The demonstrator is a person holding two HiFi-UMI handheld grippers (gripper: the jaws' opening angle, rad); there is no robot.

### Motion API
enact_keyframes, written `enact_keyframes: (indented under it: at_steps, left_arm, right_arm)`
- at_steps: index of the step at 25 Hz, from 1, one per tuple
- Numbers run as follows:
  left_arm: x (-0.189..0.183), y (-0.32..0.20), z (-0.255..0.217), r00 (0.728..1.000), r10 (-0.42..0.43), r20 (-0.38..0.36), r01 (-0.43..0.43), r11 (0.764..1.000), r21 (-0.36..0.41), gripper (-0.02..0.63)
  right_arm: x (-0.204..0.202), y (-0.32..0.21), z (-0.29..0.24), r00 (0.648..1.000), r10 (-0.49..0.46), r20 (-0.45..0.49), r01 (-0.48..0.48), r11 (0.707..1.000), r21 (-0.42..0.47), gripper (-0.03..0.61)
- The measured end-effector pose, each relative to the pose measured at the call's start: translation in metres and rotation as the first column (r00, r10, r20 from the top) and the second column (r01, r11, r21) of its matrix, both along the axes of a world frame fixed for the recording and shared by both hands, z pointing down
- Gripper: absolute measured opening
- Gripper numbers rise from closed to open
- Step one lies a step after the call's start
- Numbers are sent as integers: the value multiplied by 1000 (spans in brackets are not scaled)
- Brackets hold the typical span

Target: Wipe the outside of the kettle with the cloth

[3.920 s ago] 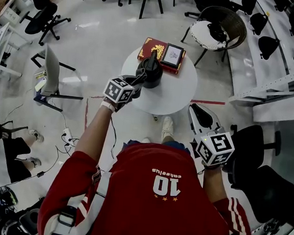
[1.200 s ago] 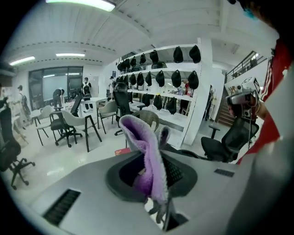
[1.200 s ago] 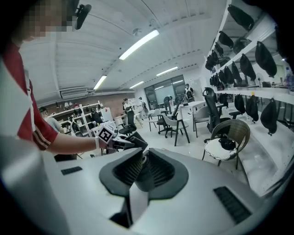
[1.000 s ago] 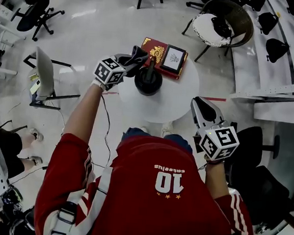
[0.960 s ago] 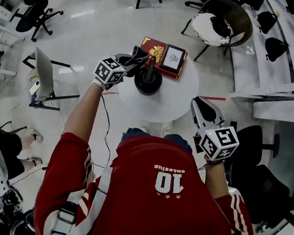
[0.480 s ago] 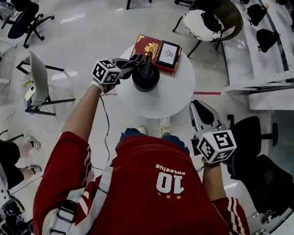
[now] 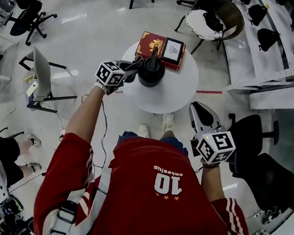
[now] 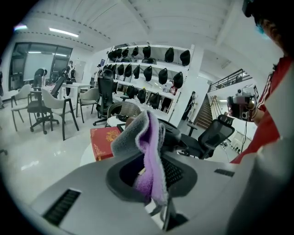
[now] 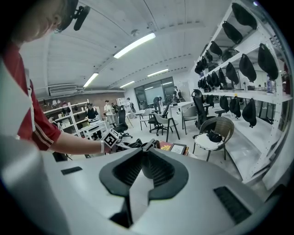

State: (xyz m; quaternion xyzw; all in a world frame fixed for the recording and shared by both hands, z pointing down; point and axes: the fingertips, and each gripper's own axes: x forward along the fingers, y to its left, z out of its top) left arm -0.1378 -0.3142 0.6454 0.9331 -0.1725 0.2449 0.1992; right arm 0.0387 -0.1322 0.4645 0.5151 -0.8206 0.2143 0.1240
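Note:
A black kettle (image 7: 151, 72) stands upright on a small round white table (image 7: 174, 94). My left gripper (image 7: 131, 68) is shut on a grey and purple cloth (image 7: 128, 65) and holds it against the kettle's left side. In the left gripper view the cloth (image 8: 148, 151) sticks up from between the jaws and hides most of the kettle (image 8: 178, 136) behind it. My right gripper (image 7: 202, 115) hangs off the table's near right edge, well away from the kettle. Its jaws are shut with nothing between them (image 9: 142, 169).
A red book (image 7: 150, 42) with a framed tablet (image 7: 173, 49) on top lies at the table's far side, just behind the kettle. A wicker chair (image 7: 212, 15) stands beyond the table, a black office chair (image 7: 258, 160) at my right, and a grey chair (image 7: 40, 77) at the left.
My left gripper has carried the cloth from the kettle's far left side round to its left side, nearer to me. The right gripper has stayed where it was.

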Motion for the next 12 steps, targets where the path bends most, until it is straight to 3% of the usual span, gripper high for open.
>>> enact_keyframes:
  at_steps: [6,12]
  left_arm:
    - [0,27,5,999,23,30,-23,1000,9,61]
    - [4,50,7,1000,-10,17,9,1000,10,61]
  right_arm:
    - [-9,13,1,1000,-8,8,8,1000,4,52]
    - [-13,18,-2,1000,-22,8,22,1000,20,52]
